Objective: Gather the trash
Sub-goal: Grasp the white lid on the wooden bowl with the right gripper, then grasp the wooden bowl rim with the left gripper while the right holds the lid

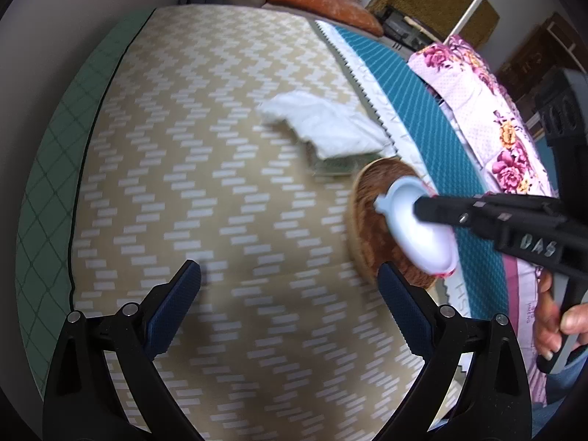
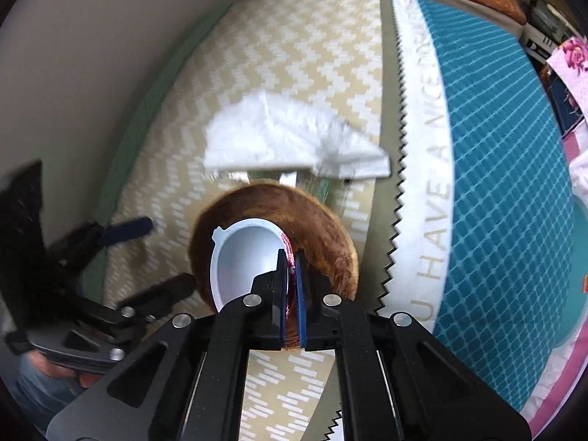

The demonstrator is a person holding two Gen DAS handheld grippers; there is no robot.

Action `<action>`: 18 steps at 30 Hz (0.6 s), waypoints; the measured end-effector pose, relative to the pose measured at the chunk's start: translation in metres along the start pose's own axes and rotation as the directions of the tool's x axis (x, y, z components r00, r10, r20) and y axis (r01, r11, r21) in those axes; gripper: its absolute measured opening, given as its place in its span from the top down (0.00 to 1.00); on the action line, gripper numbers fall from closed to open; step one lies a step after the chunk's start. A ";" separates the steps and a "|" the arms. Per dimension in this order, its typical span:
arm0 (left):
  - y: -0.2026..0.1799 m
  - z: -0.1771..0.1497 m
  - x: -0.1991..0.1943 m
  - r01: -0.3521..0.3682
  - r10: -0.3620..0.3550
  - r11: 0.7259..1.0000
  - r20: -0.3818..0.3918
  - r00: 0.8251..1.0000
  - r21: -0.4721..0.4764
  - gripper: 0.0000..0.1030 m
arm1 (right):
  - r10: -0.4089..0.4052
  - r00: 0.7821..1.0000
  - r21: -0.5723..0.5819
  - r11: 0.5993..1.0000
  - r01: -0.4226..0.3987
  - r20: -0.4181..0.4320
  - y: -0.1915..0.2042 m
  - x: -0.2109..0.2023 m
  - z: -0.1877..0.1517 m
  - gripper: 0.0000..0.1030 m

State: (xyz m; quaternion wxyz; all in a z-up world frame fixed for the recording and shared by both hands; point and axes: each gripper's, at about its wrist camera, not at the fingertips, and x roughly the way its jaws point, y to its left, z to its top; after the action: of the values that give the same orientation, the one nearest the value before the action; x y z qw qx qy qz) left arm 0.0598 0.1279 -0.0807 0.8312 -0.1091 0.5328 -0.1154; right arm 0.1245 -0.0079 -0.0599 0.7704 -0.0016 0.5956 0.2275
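The right gripper (image 2: 291, 283) has its jaws pinched shut on the rim of a small white plastic cup (image 2: 244, 257), which hangs tilted over a round brown basket (image 2: 323, 228) on the bed (image 1: 205, 169). The cup looks empty, thin-walled and very light; it would dent under a hard squeeze and its smooth wall is slippery, so the rim, stiffened by its lip, is the sound place to hold, as here. A red strip at the pinched edge may be a torn foil lid, though blur leaves that unsure. Beyond the basket lies a crumpled white tissue (image 1: 323, 125) over a greenish wrapper: soft, weightless, best pinched at a raised fold. The left gripper (image 1: 290, 286) hovers over the bed beside the basket, jaws wide apart and empty.
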 end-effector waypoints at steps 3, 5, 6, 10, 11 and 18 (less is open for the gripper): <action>-0.009 0.006 -0.002 0.015 -0.015 1.000 0.020 1.000 0.018 0.06 | 0.007 0.998 0.037 0.999 -0.009 0.059 -0.011 -0.022 0.002 0.96; -0.018 0.010 0.000 0.022 -0.022 0.999 0.021 1.000 0.035 0.06 | -0.003 0.996 0.064 0.998 -0.002 0.088 -0.022 -0.034 0.003 0.96; -0.022 0.012 0.003 0.025 -0.026 0.999 0.018 0.999 0.045 0.07 | -0.010 0.995 0.085 0.996 0.001 0.101 -0.032 -0.039 0.003 0.96; -0.032 0.020 0.017 0.054 -0.053 0.997 -0.023 0.998 0.055 0.29 | -0.027 0.992 0.147 0.989 0.008 0.125 -0.057 -0.056 0.001 0.96; -0.034 0.021 0.022 0.066 -0.064 0.997 -0.039 0.997 0.050 0.40 | -0.031 0.991 0.172 0.985 0.008 0.134 -0.066 -0.060 -0.003 0.96; -0.055 0.026 0.041 0.051 -0.046 0.997 -0.078 0.996 0.066 0.78 | -0.041 0.985 0.274 0.962 -0.006 0.165 -0.121 -0.088 -0.021 0.96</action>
State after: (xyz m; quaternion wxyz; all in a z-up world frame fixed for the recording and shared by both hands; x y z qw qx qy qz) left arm 0.0953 0.0650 -0.0885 0.8104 -0.0890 0.5572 -0.1576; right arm 0.1317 -0.1523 -0.0178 0.8129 0.1192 0.5538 0.1355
